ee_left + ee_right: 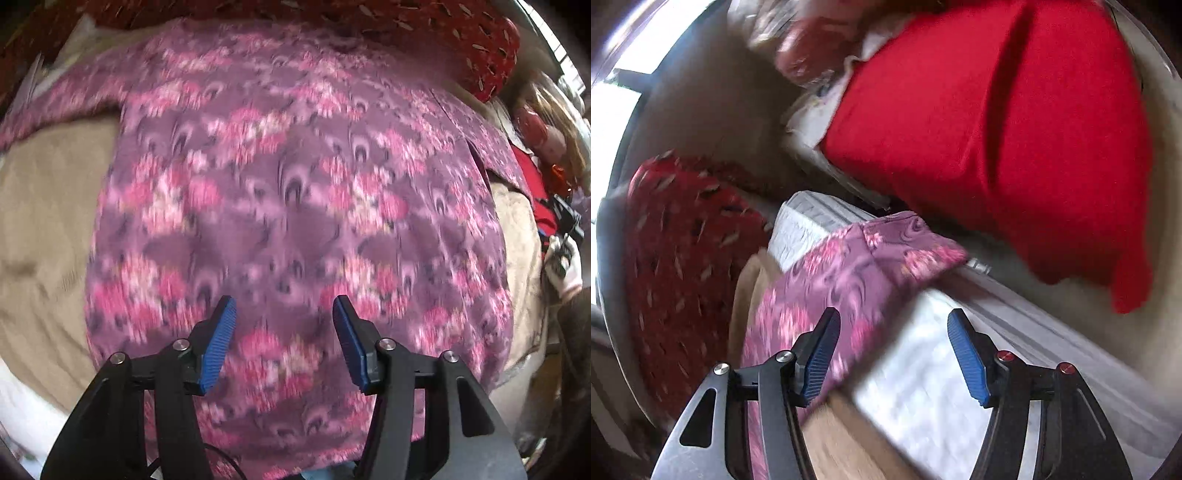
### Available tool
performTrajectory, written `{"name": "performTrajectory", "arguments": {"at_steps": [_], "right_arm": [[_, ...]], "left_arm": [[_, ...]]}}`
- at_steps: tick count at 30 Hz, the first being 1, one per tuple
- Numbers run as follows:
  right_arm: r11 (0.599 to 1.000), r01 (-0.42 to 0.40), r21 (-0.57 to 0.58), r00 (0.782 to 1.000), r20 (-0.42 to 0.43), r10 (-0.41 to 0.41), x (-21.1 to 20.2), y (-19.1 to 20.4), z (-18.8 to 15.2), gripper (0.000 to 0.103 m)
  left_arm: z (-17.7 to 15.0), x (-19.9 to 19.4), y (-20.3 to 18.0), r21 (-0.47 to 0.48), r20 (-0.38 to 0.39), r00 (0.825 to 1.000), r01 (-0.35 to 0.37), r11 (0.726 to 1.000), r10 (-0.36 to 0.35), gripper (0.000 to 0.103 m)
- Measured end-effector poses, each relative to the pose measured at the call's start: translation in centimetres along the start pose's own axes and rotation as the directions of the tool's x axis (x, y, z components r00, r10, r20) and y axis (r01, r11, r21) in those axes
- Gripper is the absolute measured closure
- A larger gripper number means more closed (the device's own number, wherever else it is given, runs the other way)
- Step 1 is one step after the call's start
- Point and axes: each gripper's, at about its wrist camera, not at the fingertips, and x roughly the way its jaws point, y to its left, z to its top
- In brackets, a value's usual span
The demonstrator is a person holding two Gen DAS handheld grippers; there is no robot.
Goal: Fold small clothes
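We see the purple floral garment [295, 192] spread flat on a tan cloth [44, 221].
Left gripper [284, 341] hangs over its near end, jaws parted, empty; right gripper [894, 356] wide apart, empty, at its sleeve edge, red cloth [1015, 129] beyond.

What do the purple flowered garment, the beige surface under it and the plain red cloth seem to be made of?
Purple flowered garment: probably thin printed woven fabric, matte; it lies flat with soft edges, though blur hides the weave.
Beige surface: looks like soft, matte cloth, perhaps a blanket; it shows gentle folds.
Red cloth: likely a knit such as cotton jersey, matte; it hangs in a soft crease.
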Motion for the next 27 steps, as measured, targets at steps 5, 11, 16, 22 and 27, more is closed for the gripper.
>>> {"name": "performTrajectory", "arguments": {"at_steps": [5, 11, 16, 22, 27], "right_arm": [[0.993, 0.094, -0.069, 0.993, 0.071, -0.089, 2.3, 2.3, 1.3, 0.064], [0.949, 0.086, -0.303, 0.978, 0.209, -0.022, -1.0, 7.4, -0.5, 0.089], [0.889, -0.119, -0.443, 0.982, 0.081, 0.171, -2.4, 13.9, -5.9, 0.089], [0.793, -0.300, -0.530, 0.954, -0.156, 0.256, -0.6, 21.6, -16.0, 0.089], [0.726, -0.382, -0.572, 0.920, -0.312, 0.238, 1.6, 26.9, -24.9, 0.089]], "left_arm": [[2.9, 0.9, 0.3, -0.016, 0.044, 0.999, -0.021, 1.000, 0.022, 0.050], [5.3, 3.4, 2.6, -0.083, 0.035, 0.998, -0.044, 0.996, 0.047, 0.050], [6.3, 3.9, 2.8, -0.106, 0.050, 0.998, -0.020, 0.994, 0.026, 0.049], [6.7, 3.8, 4.2, -0.144, 0.053, 0.998, 0.049, 0.988, -0.042, 0.049], [6.4, 2.8, 6.3, -0.164, 0.055, 0.992, 0.120, 0.979, -0.112, 0.049]]}}
